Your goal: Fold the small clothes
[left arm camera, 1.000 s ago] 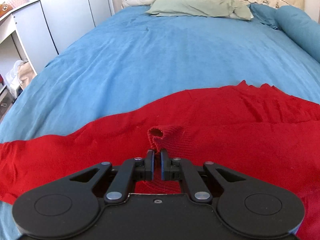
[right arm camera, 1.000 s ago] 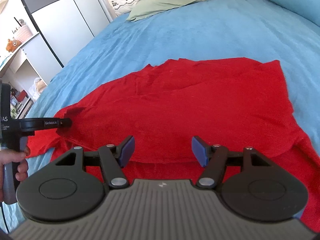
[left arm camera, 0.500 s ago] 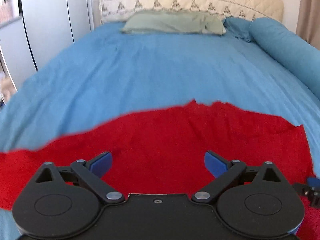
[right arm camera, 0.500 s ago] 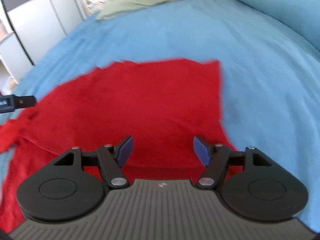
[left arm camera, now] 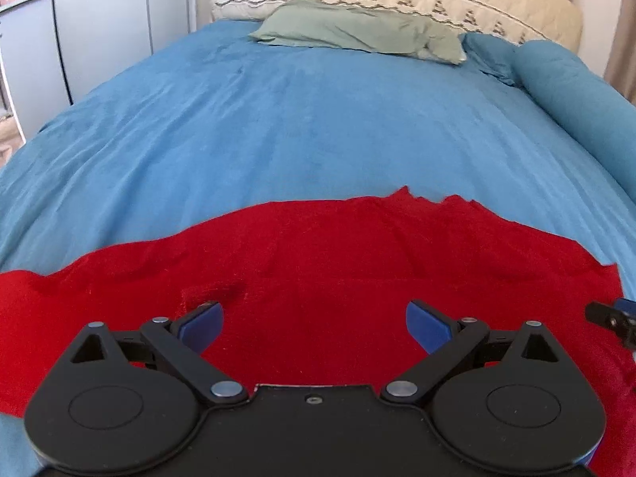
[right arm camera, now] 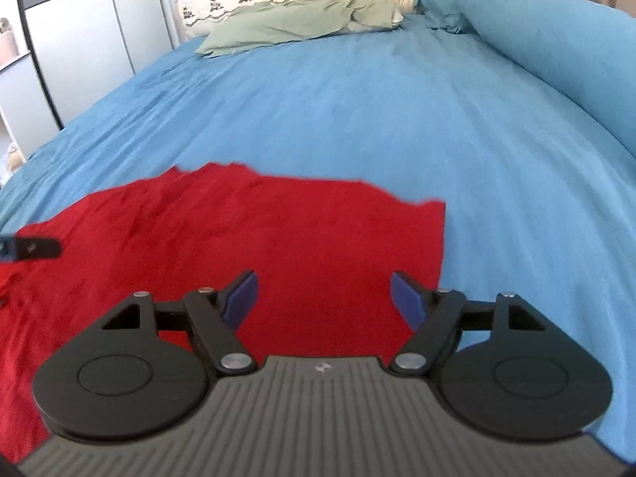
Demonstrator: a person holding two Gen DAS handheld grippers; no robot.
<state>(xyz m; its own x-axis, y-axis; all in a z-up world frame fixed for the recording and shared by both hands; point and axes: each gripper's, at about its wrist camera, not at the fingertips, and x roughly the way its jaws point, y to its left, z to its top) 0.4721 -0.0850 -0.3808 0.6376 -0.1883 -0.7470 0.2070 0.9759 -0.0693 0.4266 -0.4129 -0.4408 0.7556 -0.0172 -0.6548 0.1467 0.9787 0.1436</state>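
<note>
Currently both grippers hold nothing. The left gripper (left arm camera: pixel 314 320) has its jaws spread wide over the red knit garment (left arm camera: pixel 318 262), with only cloth in the gap; the right gripper (right arm camera: pixel 324 296) is likewise wide open above the same garment (right arm camera: pixel 246 234). The garment lies flat on the blue bedspread (left arm camera: pixel 302 119), at the near end of the bed, long axis running left-right across both views. In the left view a small raised pucker (left arm camera: pixel 210 292) sits just beside the left finger (left arm camera: pixel 200 324). In the right view the garment's right edge (right arm camera: pixel 441 238) runs just past the right finger (right arm camera: pixel 409 304), with its far corner ahead of it. My judgement: the right gripper is nearer that side edge and the left nearer the pucker, so the next fold likely starts from a side. The green pillow (left arm camera: pixel 357 31) is well apart at the headboard.
</note>
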